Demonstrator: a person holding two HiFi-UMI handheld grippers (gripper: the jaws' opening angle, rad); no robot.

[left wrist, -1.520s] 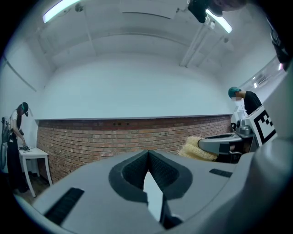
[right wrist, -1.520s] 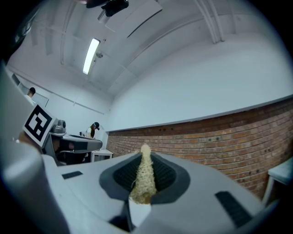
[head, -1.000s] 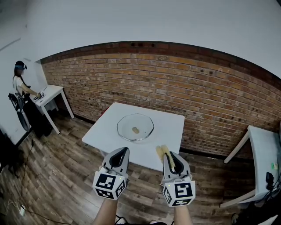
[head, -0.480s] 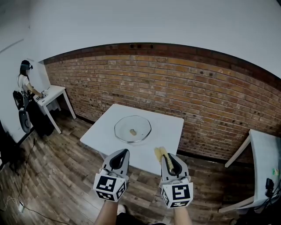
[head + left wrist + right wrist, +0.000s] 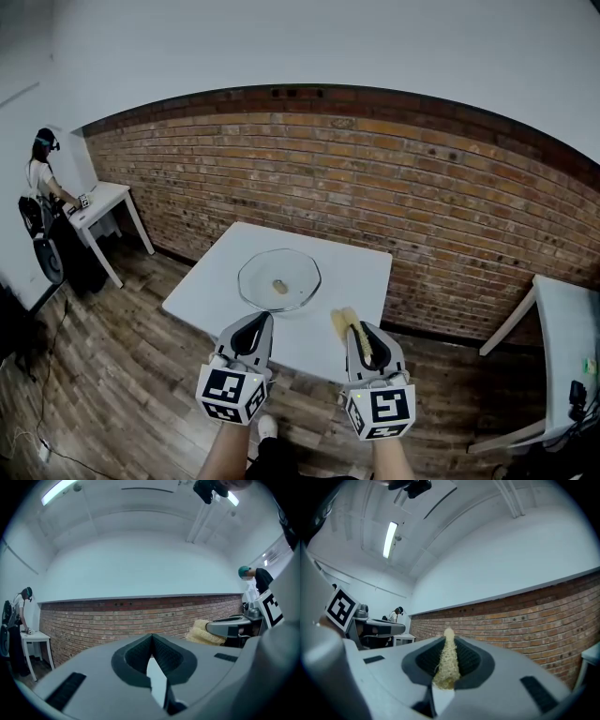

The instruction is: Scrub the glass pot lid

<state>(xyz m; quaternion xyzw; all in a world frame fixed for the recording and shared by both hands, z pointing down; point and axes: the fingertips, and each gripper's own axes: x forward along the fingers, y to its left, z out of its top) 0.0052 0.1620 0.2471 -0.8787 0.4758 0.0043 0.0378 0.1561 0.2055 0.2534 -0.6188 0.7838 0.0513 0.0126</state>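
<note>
Glass pot lid [image 5: 279, 279], one, on table [image 5: 361, 270]; left hand-held gripper [image 5: 261, 323] pressed together; right hand-held gripper [image 5: 355, 330] pinching one scrubber [image 5: 341, 322]

Brick wall [image 5: 422, 178], white above; wood-plank floor [image 5: 112, 375]; white side table [image 5: 562, 319]; ceiling strip light [image 5: 390, 538].

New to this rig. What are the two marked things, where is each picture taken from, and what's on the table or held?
No robot: a person holds a two-jaw gripper in each hand; the marker cubes belong to them. The head view looks down from the person's head at the left gripper and right gripper, short of a white table. A glass lid lies on it. The other two views ride on the grippers, looking along their jaws. The left gripper is shut and empty. The right gripper is shut on a yellow scrubber. Neither touches the lid.
</note>
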